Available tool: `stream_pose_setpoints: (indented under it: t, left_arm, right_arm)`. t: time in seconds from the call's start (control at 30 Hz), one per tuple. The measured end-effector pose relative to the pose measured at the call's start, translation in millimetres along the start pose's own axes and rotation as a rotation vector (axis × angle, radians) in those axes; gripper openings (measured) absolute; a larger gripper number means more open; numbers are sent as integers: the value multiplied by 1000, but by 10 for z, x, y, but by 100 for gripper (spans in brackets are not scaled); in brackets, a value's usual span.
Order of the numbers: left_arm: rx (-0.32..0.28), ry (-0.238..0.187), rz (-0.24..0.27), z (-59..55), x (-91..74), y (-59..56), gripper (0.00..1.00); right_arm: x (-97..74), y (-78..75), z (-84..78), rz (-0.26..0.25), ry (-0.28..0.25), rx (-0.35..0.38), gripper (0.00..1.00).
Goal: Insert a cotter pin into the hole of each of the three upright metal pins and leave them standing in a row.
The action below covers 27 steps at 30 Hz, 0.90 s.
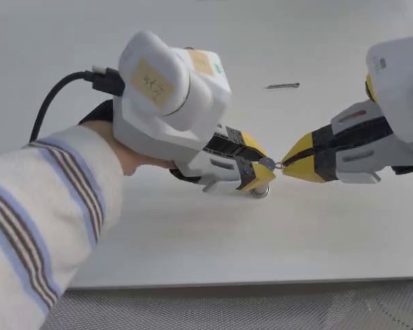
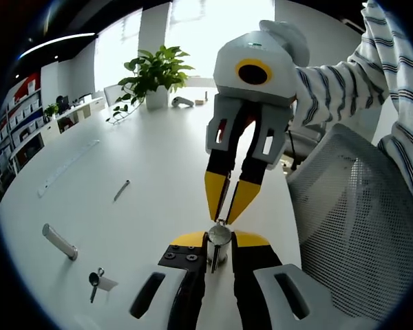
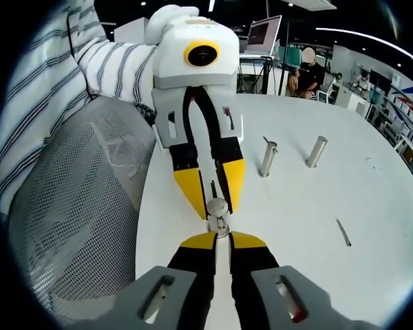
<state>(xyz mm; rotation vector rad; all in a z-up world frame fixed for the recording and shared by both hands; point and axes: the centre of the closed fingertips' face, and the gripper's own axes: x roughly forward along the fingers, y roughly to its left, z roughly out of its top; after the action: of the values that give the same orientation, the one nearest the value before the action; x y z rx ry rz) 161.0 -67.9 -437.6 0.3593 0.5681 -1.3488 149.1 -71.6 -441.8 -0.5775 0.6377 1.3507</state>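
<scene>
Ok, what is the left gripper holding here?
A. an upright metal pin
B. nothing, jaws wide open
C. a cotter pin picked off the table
A: the left gripper is shut on the upright metal pin, while the right gripper holds a cotter pin at its top.

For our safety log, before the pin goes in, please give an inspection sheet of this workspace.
Surface: white bench.
Job's things: pin standing in the left tool; second pin upright, seemingly with a cotter through it; third pin upright; loose cotter lying on the bench.
Clutter: small things by the plant, too far to name.
Tools: left tool shut on pin; right tool shut on held cotter, at the pin's head.
Cables: black cable from the left tool.
Surroundings: mesh chair, plant, seated person.
</scene>
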Motion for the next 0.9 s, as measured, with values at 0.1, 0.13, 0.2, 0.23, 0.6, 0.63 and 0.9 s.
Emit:
stream_pose_setpoints:
  t: [0.1, 0.13, 0.2, 0.23, 0.6, 0.63, 0.9]
  left_arm:
    - [2, -25, 0, 31, -27, -14, 11]
    - [0, -28, -4, 35, -37, -23, 12]
    - [12, -33, -12, 34, -62, -60, 17]
    - [22, -33, -8, 29, -73, -67, 22]
    - [-47, -48, 17, -165, -294, -200, 58]
    - [-55, -51, 19, -201, -318, -216, 61]
    - [-113, -36, 127, -353, -478, -115, 92]
  right_arm:
    - [-4, -11, -30, 0, 9, -3, 5]
    - [-2, -9, -25, -2, 9, -2, 6]
    - [0, 0, -6, -4, 2, 5, 8]
    - [-1, 5, 1, -4, 0, 7, 8]
    - [102, 42, 101, -9, -38, 48, 18]
    - [117, 52, 101, -6, -37, 49, 19]
    - [195, 35, 126, -1, -48, 75, 22]
